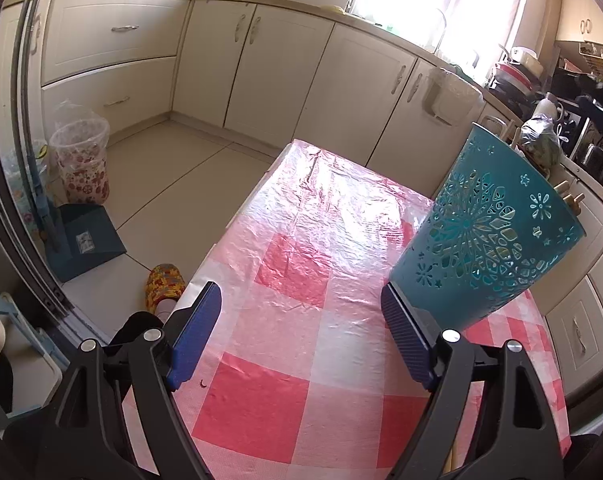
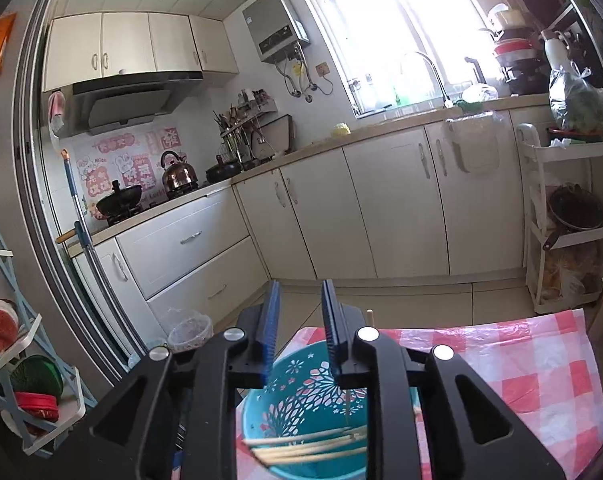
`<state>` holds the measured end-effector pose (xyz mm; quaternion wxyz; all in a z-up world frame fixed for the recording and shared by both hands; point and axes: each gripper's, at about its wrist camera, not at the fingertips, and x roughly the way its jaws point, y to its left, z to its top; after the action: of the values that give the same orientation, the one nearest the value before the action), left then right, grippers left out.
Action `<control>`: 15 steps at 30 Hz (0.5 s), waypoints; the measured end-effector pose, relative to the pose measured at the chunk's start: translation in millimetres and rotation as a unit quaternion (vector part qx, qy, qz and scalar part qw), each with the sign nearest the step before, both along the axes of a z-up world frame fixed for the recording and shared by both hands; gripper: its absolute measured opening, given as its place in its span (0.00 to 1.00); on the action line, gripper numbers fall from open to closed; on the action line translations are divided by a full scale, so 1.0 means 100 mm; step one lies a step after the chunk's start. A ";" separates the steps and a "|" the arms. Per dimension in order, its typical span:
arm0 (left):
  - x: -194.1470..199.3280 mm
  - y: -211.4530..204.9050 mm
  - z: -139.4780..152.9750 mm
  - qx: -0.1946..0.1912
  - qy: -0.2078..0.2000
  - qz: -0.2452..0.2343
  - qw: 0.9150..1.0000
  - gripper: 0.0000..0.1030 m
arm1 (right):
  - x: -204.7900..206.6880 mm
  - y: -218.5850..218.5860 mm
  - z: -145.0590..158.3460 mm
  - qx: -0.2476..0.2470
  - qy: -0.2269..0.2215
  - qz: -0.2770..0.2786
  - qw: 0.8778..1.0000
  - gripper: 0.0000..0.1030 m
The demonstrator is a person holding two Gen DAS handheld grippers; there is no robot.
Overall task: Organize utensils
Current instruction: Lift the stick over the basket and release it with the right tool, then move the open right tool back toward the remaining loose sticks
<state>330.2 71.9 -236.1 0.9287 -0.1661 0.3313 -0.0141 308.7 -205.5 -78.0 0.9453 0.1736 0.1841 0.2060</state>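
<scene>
From my right wrist camera, the pink sticker panel point(image 2: 121, 168) on the wall behind the stove carries large Chinese characters and cartoon figures, but I can't make out any of them. The label on the dustpan point(image 1: 86, 241) in my left view is too blurred to read.

- Table point(image 1: 285, 392) under a red-and-white checked cloth point(image 2: 541, 380), itself under a crinkled clear plastic sheet point(image 1: 341, 208).
- Teal cut-out utensil holder point(image 1: 497, 236) standing on the cloth near its right edge, with wooden chopsticks point(image 2: 309, 446) leaning inside.
- A tiny dark crumb point(image 1: 202, 383) near the left edge.
</scene>
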 end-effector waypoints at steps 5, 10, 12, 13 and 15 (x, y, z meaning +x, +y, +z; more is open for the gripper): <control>0.00 0.00 0.00 0.001 0.000 0.001 1.000 0.76 | -0.68 -0.01 0.00 -0.041 -0.016 0.008 0.999 0.33; 0.00 0.00 0.00 0.001 0.001 0.001 1.000 0.77 | -0.99 0.10 -0.61 -0.085 0.082 0.025 0.993 0.33; 0.00 0.00 0.00 0.000 0.002 0.002 1.000 0.77 | -0.99 0.13 -0.95 -0.090 0.142 0.022 0.986 0.33; 0.00 0.00 0.00 0.000 0.001 0.001 1.000 0.78 | -0.97 0.13 -1.07 -0.087 0.164 0.023 0.982 0.33; 0.00 0.00 0.00 0.000 0.003 0.001 1.000 0.78 | -0.91 0.17 -1.30 -0.090 0.204 0.022 0.975 0.33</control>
<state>330.3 71.7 -236.5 0.9278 -0.1667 0.3335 -0.0131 217.6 -188.4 -208.1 0.8950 0.1224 0.3942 0.1693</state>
